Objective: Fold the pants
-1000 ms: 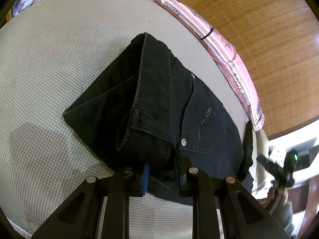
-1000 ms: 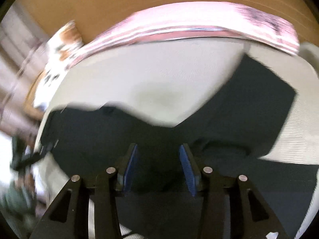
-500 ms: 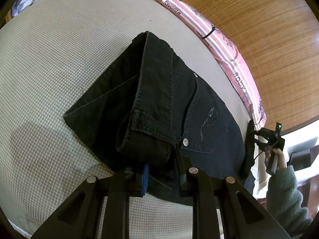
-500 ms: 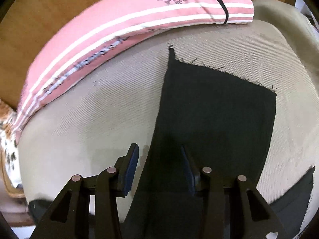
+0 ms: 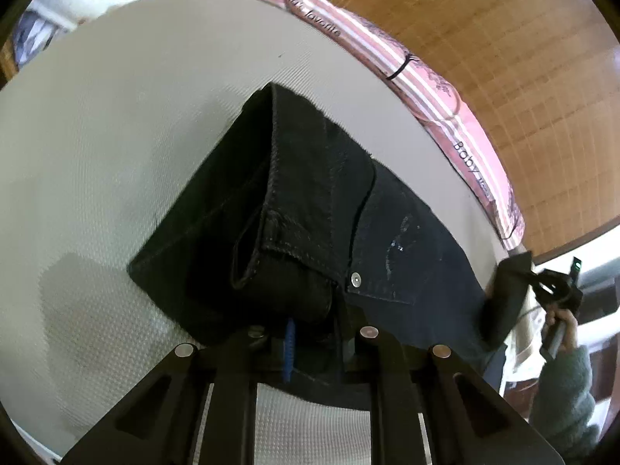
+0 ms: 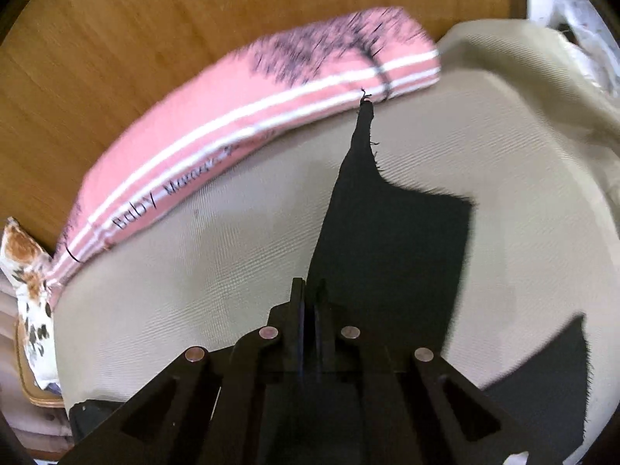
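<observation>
Both grippers pinch the black denim pants – left gripper closing on the waistband, low in the frame – right gripper on a leg's edge.

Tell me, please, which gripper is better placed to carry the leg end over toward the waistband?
Right: the right gripper is shut on the black jeans' leg, while the left gripper pins the waistband.

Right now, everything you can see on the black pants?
The black pants look like dark denim, with visible stitching, a metal rivet and a back pocket. They lie on the beige mattress, waist end folded. The left hand-held gripper is closing on the waistband; the right hand-held gripper pinches a leg edge near the frayed hems, lifting it.
</observation>
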`<state>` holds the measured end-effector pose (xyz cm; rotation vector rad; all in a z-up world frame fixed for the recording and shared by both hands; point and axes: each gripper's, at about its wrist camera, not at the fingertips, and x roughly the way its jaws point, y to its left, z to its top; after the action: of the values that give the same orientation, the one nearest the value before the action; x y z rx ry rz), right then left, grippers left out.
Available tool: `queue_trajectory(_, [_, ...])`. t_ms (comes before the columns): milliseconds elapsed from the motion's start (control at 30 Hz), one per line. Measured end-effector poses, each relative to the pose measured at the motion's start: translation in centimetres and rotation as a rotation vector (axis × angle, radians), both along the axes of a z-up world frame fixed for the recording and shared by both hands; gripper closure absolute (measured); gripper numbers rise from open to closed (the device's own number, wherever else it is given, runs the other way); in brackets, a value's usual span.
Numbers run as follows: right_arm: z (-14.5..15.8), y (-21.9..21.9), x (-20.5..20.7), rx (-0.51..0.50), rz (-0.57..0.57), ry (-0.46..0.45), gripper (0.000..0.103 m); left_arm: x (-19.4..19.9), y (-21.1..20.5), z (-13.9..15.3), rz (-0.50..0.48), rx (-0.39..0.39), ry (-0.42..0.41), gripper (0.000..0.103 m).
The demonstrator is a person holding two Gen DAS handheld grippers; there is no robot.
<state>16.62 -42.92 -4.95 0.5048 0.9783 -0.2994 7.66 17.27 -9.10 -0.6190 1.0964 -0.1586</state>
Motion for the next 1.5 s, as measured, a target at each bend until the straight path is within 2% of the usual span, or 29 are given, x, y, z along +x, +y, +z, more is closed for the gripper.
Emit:
queue_trajectory(267, [3.6, -3.0, -9.7, -0.05, -0.097, -0.073, 0.1, 1.6, 0.9, 1.7, -0.056, 0.04, -0.01, 0.088])
queue_trajectory(433, [2.4, -4.0, -14.7, -0.015, -0.138, -0.061, 0.1, 1.5, 0.5, 2.0, -0.165, 0.125, 0.021, 0.088])
queue_trajectory(600, [-0.1, -3.8, -19.5, 0.022, -0.171, -0.021, 0.1, 1.0, -0.4, -0.4, -0.234, 0.195, 0.104, 0.088])
queue_trajectory(667, [-1.5, -3.9, -21.0, 0.05, -0.183, -0.006, 0.1, 0.9, -0.6, -0.8, -0.242, 0.215, 0.112, 0.088])
queue_trajectory(767, [-3.5, -4.0, -22.7, 0.067, -0.194, 0.03, 0.1, 0.8, -1.3, -0.9, -0.267, 0.268, 0.109, 0.088])
queue_trajectory(900, [-5.1, -3.9, -23.7, 0.075, -0.19, 0.044, 0.1, 0.0, -3.0, 0.1, -0.323, 0.381, 0.069, 0.084])
queue_trajectory(967, [-5.3, -3.9, -23.9, 0.087, -0.194, 0.034, 0.1, -0.7, -3.4, 0.5, -0.334, 0.41, 0.061, 0.08])
queue_trajectory(1033, [-5.2, -3.8, -24.0, 0.088, -0.19, 0.024, 0.1, -1.5, -3.4, 1.0, -0.336, 0.43, 0.05, 0.071])
queue_trajectory(1133, [-5.2, -3.8, -24.3, 0.099, -0.189, 0.012, 0.1, -3.3, -3.8, 1.7, -0.345, 0.465, 0.034, 0.066])
queue_trajectory(1200, [-5.1, -3.7, -24.5, 0.103, -0.189, 0.003, 0.1, -4.5, -4.4, 2.5, -0.362, 0.482, 0.002, 0.066])
queue_trajectory(1300, [-5.0, -3.7, -24.6, 0.116, -0.19, -0.002, 0.1, -6.4, -6.1, 4.6, -0.415, 0.517, -0.1, 0.066])
queue_trajectory(1467, [-4.9, -4.2, -25.0, 0.174, -0.197, -0.034, 0.1, -7.0, -12.7, 6.9, -0.562, 0.456, -0.292, 0.066])
queue_trajectory(1500, [-4.8, -4.3, -25.1, 0.188, -0.2, -0.04, 0.1, -7.1, -15.3, 7.0, -0.624, 0.436, -0.337, 0.065])
